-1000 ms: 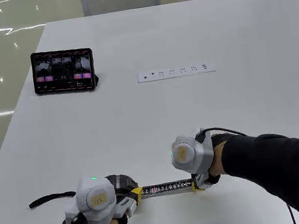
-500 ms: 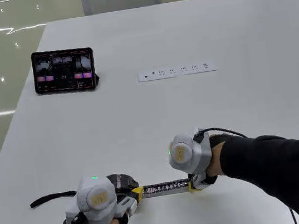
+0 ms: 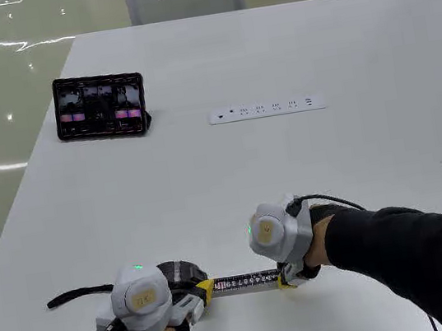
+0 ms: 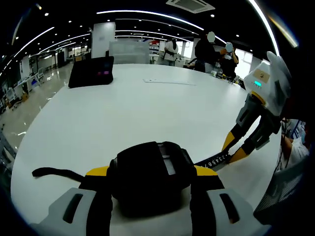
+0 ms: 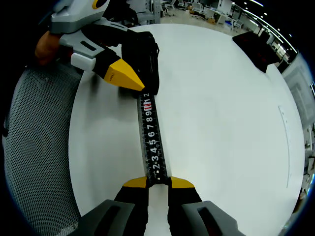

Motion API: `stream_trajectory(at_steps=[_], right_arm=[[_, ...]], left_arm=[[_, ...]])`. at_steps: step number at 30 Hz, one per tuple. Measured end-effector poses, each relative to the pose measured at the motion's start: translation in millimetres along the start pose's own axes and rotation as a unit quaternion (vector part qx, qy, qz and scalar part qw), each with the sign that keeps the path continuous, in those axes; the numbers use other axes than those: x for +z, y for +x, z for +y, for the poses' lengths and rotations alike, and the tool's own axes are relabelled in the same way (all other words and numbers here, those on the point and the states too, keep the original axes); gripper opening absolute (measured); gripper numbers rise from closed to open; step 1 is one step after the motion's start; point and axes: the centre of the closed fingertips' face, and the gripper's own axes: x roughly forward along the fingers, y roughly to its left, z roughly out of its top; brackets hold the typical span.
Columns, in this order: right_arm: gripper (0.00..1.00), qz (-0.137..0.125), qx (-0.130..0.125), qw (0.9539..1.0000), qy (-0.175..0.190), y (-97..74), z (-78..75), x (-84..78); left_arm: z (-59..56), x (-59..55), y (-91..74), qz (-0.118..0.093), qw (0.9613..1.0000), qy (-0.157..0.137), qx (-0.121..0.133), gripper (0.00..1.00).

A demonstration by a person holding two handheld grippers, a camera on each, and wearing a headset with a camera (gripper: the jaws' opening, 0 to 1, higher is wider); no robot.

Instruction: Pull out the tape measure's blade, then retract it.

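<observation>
The black tape measure case sits on the white table near its front edge, with my left gripper shut around it; in the head view the case peeks out beside the left gripper. A short length of the blade, numbered to about 12, runs flat from the case to my right gripper, which is shut on the blade's end. In the head view the blade spans the gap to the right gripper. A black wrist strap trails left of the case.
A dark tablet stands upright at the far left of the table. A white power strip lies flat mid-table. The table's front edge is close to both grippers. People stand beyond the far end.
The right gripper has moved left toward the case and the exposed blade has grown shorter. The left gripper and case have stayed put.
</observation>
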Motion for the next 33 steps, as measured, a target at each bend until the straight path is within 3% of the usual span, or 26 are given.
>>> stream_trajectory(at_steps=[3,7,10,30,33], right_arm=[[0.11,-0.004,0.003,1.0,0.0,0.9,0.5,3.2],[0.11,-0.037,0.009,0.9992,0.01,4.1,6.1,17.5],[0.11,-0.027,0.006,0.9996,-0.004,4.9,5.8,18.8],[0.11,-0.046,0.011,0.9989,0.003,8.3,4.8,25.8],[0.1,-0.051,0.01,0.9986,-0.014,8.8,5.8,26.6]], left_arm=[[-1.2,-0.9,0.3,0.003,1.0,0.001,-0.001,0.6],[-1.6,-1.8,0.4,0.004,1.0,0.004,-0.004,0.59],[-1.9,-2.0,0.5,0.006,1.0,0.003,-0.006,0.59],[-3.5,-1.8,1.2,0.009,0.9999,0.002,-0.006,0.59],[-3.4,-2.0,1.0,0.009,0.9999,0.001,-0.005,0.6]])
